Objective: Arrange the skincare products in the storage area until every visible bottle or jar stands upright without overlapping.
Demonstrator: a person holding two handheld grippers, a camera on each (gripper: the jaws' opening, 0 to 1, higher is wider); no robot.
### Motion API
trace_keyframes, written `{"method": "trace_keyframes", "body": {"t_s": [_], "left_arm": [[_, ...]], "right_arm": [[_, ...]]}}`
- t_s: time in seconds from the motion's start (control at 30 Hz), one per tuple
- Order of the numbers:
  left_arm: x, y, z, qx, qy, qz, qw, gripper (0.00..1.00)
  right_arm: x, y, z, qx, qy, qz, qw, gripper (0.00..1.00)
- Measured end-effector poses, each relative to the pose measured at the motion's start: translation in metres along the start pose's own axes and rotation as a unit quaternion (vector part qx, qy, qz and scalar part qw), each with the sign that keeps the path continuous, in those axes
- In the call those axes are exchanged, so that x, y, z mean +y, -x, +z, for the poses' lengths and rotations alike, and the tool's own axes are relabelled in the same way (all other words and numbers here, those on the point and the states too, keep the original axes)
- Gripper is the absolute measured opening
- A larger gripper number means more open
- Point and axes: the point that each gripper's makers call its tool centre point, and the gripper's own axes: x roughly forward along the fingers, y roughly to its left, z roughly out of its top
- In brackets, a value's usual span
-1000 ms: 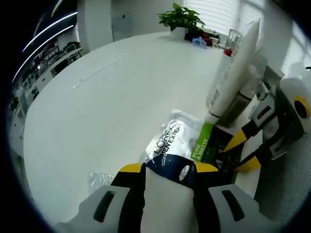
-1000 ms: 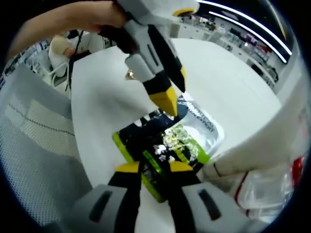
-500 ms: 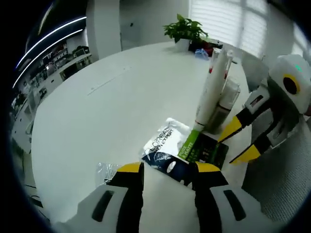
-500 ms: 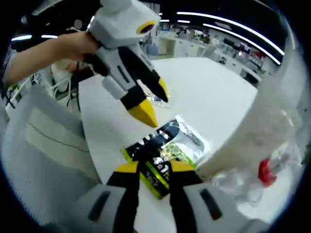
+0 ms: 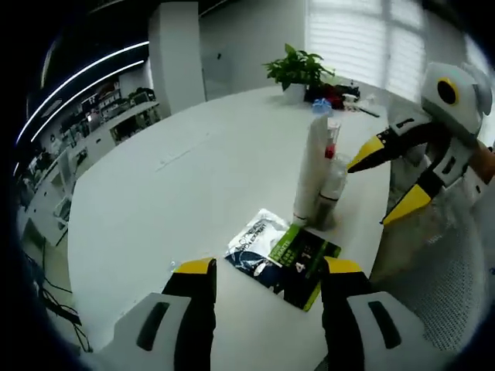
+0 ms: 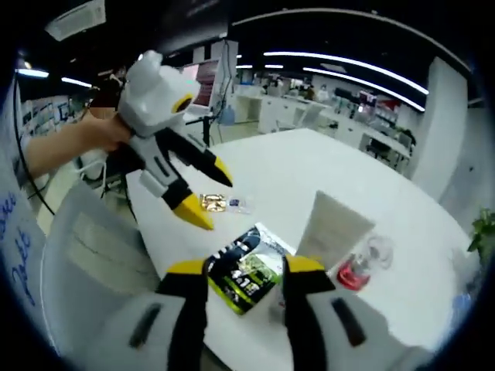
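Standing at centre right of the left gripper view, the white tube [image 5: 313, 171] is upright beside a small clear bottle [image 5: 334, 179]; two flat sachets [image 5: 282, 255] lie overlapping on the tabletop [image 5: 170, 185] below them. Both the left tool [image 5: 267, 270] and right tool [image 6: 246, 267] are spread wide, holding nothing. Best next: pinch one sachet's free edge and slide it clear without bumping the tube.

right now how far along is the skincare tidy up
Done: the white tube stands upright on the white table, with a clear red-capped bottle beside it. In hand: nothing; left gripper and right gripper are both open and empty. Left: two flat sachets, the silver sachet and green sachet, lie overlapping, and a small packet sits apart.
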Motion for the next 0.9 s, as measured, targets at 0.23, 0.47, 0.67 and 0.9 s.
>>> {"method": "trace_keyframes", "body": {"t_s": [0.23, 0.47, 0.67, 0.9], "left_arm": [[-0.003, 0.02, 0.008, -0.014, 0.001, 0.015, 0.9998, 0.64], [-0.005, 0.033, 0.012, -0.022, 0.016, 0.027, 0.9993, 0.77], [-0.012, 0.044, 0.008, -0.021, 0.023, 0.034, 0.9989, 0.86], [-0.019, 0.051, 0.004, -0.019, 0.027, 0.034, 0.9989, 0.95]], "right_arm": [[-0.018, 0.025, 0.004, -0.02, -0.016, -0.029, 0.9993, 0.56], [-0.031, 0.04, 0.0, -0.023, -0.022, -0.04, 0.9987, 0.7], [-0.039, 0.045, -0.007, -0.016, -0.023, -0.036, 0.9989, 0.78], [-0.045, 0.049, -0.012, -0.013, -0.024, -0.033, 0.9991, 0.85]]}}
